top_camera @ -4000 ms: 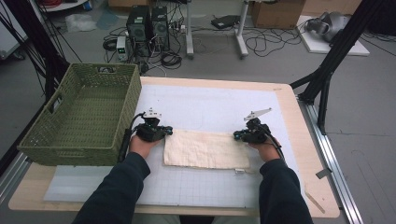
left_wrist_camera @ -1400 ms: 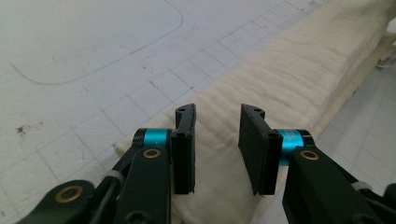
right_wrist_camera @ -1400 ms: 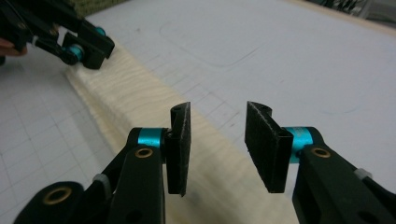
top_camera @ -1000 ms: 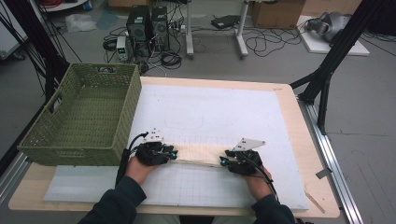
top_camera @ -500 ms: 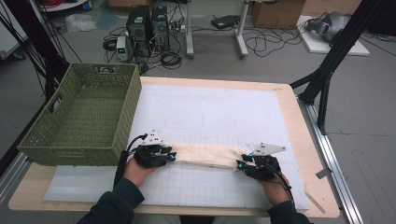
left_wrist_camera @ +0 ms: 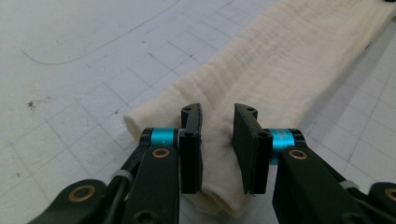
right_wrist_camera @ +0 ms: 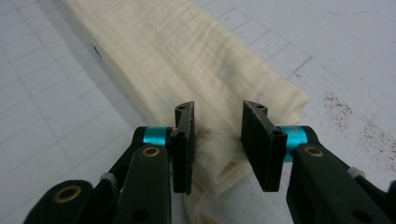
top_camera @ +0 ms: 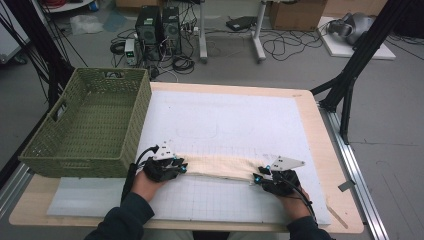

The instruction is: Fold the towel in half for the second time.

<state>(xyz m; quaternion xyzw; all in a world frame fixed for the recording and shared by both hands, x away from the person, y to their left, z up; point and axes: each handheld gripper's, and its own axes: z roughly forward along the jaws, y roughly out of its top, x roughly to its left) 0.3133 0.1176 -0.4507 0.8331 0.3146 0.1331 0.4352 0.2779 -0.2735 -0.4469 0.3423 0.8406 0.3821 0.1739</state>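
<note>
Cream woven cloth [top_camera: 220, 166] now folded into a narrow band across the near part of the white gridded worktop [top_camera: 225, 120], stretched out since a second ago. Left tool [left_wrist_camera: 217, 128] just closed further, pinching one end; right tool [right_wrist_camera: 217, 133] clamped on the other. Likely ready for another fold.

Grey floor [top_camera: 390, 130]; computer towers [top_camera: 159, 27], tangled cables [top_camera: 280, 47], cardboard box [top_camera: 295, 12] beyond table.

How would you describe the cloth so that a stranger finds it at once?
On the white mat to the right of the green basket, look at the near part. The cloth lies there as a long, narrow, cream folded strip between the two tools, the only soft thing on the mat.
</note>
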